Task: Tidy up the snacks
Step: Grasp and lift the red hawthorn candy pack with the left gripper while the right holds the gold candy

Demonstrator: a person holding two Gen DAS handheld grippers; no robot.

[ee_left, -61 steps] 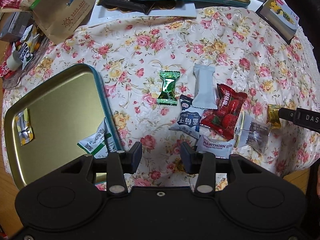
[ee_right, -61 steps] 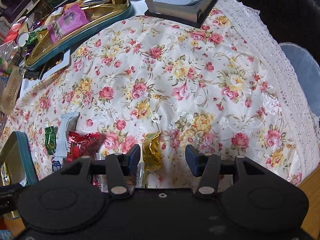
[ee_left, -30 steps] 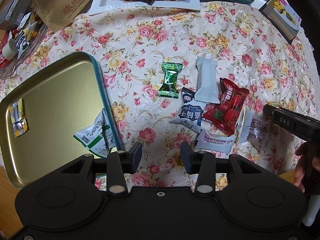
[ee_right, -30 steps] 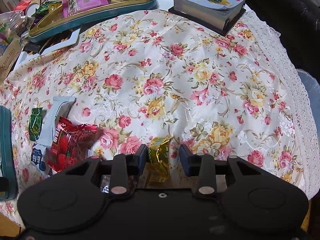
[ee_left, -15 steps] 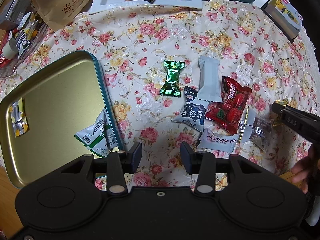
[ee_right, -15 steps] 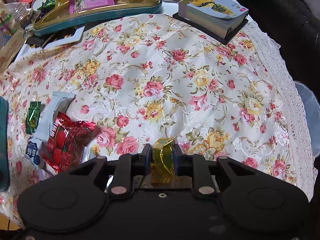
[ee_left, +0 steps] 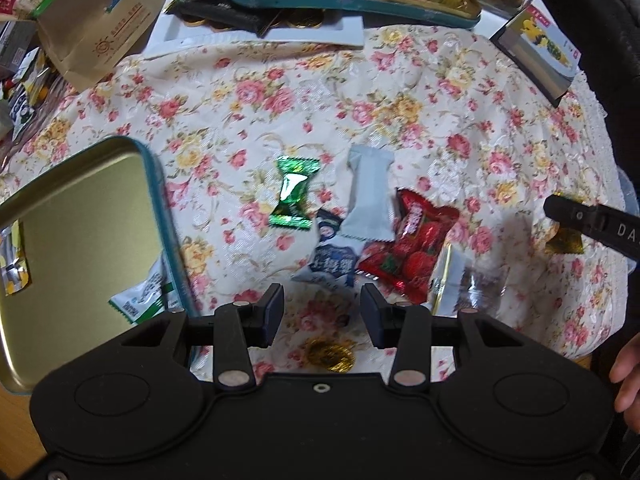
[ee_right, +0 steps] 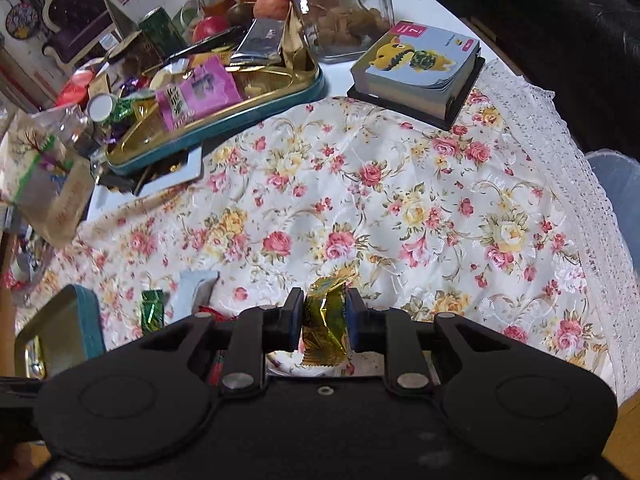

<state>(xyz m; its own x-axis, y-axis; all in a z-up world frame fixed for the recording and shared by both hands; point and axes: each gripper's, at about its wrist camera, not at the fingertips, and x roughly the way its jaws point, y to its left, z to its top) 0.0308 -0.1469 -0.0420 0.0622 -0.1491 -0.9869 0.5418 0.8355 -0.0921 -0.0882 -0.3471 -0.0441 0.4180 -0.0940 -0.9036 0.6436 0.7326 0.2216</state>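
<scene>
My right gripper [ee_right: 323,314] is shut on a gold-wrapped candy [ee_right: 325,322] and holds it above the floral cloth; the gripper's fingertip and the candy [ee_left: 565,238] show at the right of the left wrist view. My left gripper [ee_left: 322,312] is open and empty above the cloth. Ahead of it lie a green candy [ee_left: 294,194], a white packet [ee_left: 369,196], a blue-white packet [ee_left: 334,258], a red strawberry packet [ee_left: 414,246] and a clear wrapper [ee_left: 466,284]. A gold tin tray [ee_left: 80,240] at left holds a green-white packet [ee_left: 142,298].
A gold coin candy [ee_left: 330,354] lies under my left gripper. A teal tin full of snacks [ee_right: 224,108], a thick small book [ee_right: 420,68], a glass jar [ee_right: 340,12] and paper bags [ee_left: 96,20] crowd the far side. The cloth's lace edge [ee_right: 580,184] runs along the right.
My right gripper closed on the gold candy and lifted it off the cloth. My left gripper stayed open and shifted slightly.
</scene>
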